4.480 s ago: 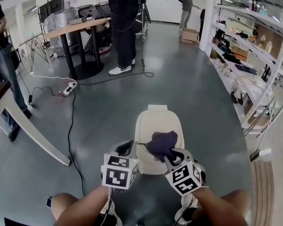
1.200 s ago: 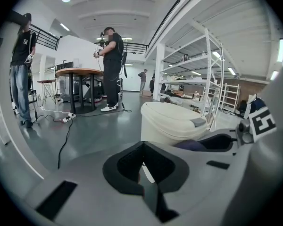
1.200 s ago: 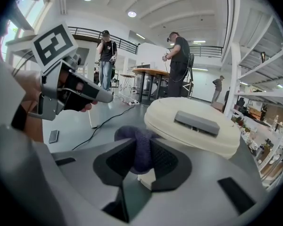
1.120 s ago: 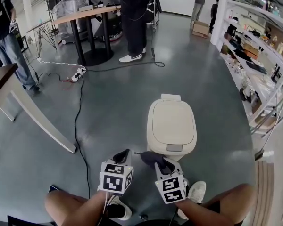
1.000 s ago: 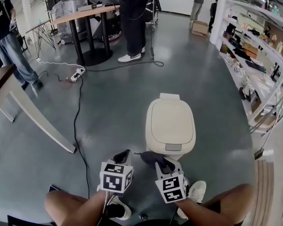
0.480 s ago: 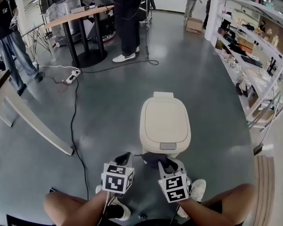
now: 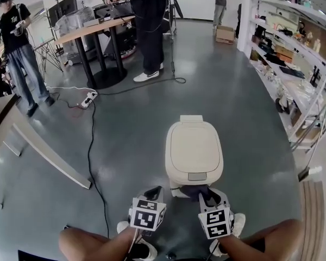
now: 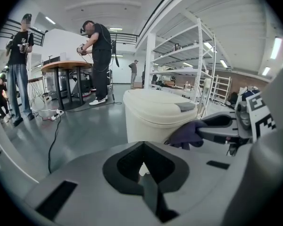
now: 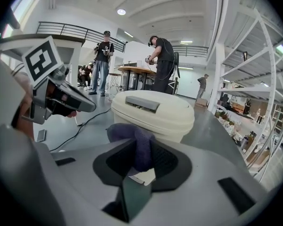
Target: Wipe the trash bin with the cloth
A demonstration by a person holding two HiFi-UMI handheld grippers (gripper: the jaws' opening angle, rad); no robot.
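The right gripper has its jaws pinching the cloth, a dark purple wad that bulges out ahead of them. It hangs just off the near wall of the bin, below the lid's rim; I cannot tell whether it touches. The left gripper has its jaws pressed together on nothing and sits beside the bin's near left corner, apart from it.

Likely troubles:
- The cloth is held only by a fold, so a hard drag across the lid may pull it free.
- The bin stands loose on the floor and nothing steadies it. A push from the near side would probably slide it away, or rock it if applied high.
- The grey tab at the lid's near edge looks like a latch. Pressing it with the cloth could pop the lid.
- With the wad this bunched, the hard jaw tips could scrape the plastic instead of the cloth.

There is bare floor all round the bin. The cable lies well to the left and the shelves well to the right. The tight side is the near one, where the person's shoe stands close behind the grippers. The lid's rounded rim overhangs the wall.
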